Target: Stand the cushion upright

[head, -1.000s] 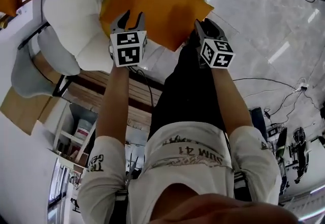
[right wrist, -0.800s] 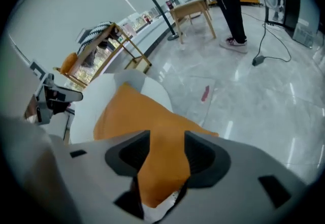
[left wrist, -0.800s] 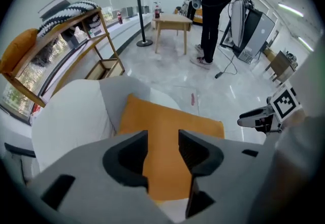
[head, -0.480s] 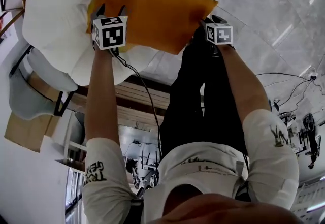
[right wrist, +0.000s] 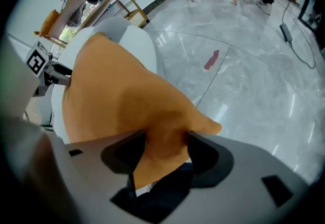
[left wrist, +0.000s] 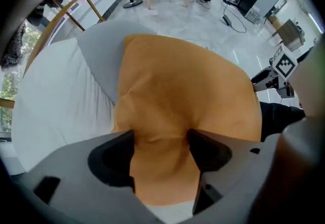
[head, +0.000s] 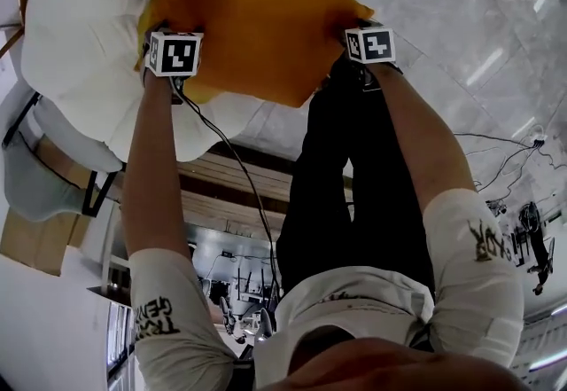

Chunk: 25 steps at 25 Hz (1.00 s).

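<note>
Cushion (head: 257, 17) status: orange, lying across white padded chair (head: 80, 26), far edge up against a grey pad (left wrist: 99, 58) on that chair. Flat or leaning, can't tell from these angles.

Left of cushion: the chair's white padding, uncovered.

Cushion's near-left corner: left tongs (left wrist: 160, 139) pointing down at it, left marker cube (head: 174, 54) on top. Tongs wide, have just been opening. Cushion fabric fills the gap and touches both jaws, with a crease across it there. It reads as loose, not pinched.

Cushion's middle: spans from one pair of tongs to the other along its near edge.

Cushion's near-right corner: right tongs (right wrist: 166, 141), right marker cube (head: 369, 43) on top. Also wide, also just been opening. The corner bulges between the jaws and its tip pokes out past the right-hand one. Under that corner: the person's black trousers (head: 345, 168).

Right of cushion: marble floor (head: 461, 26). The right corner juts past the chair with the floor beyond it.
</note>
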Each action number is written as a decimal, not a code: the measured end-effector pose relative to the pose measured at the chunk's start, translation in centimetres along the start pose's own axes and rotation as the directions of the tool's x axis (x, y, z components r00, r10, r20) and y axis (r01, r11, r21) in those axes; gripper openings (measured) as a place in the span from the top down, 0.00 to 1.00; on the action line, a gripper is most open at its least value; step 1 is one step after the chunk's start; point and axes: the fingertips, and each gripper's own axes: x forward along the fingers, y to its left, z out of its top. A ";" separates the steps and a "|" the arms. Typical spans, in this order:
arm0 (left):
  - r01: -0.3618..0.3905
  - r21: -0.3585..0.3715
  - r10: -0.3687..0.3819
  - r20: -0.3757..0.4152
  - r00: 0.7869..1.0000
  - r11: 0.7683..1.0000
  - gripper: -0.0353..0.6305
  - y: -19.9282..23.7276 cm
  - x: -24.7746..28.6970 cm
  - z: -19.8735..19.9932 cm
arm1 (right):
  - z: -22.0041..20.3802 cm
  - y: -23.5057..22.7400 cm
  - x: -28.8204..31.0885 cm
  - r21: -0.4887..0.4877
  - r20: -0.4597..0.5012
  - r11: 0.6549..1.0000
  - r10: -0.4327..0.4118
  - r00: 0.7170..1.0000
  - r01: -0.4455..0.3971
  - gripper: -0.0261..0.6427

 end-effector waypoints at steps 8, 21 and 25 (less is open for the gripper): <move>0.030 0.011 -0.030 -0.013 0.999 0.999 0.46 -1.1 1.8 1.1 | 0.3 -0.6 1.3 -0.057 -0.068 0.994 0.088 0.994 -0.092 0.58; -0.030 -0.045 0.038 0.177 0.984 0.999 0.89 -2.0 -0.9 0.5 | -0.1 1.8 -0.8 -0.193 -0.126 0.973 0.107 0.986 -0.130 0.90; -0.046 -0.051 0.055 0.194 0.979 0.998 0.90 -1.6 -2.8 -0.8 | -0.3 3.0 -3.3 -0.227 -0.123 0.963 0.117 0.985 -0.143 0.91</move>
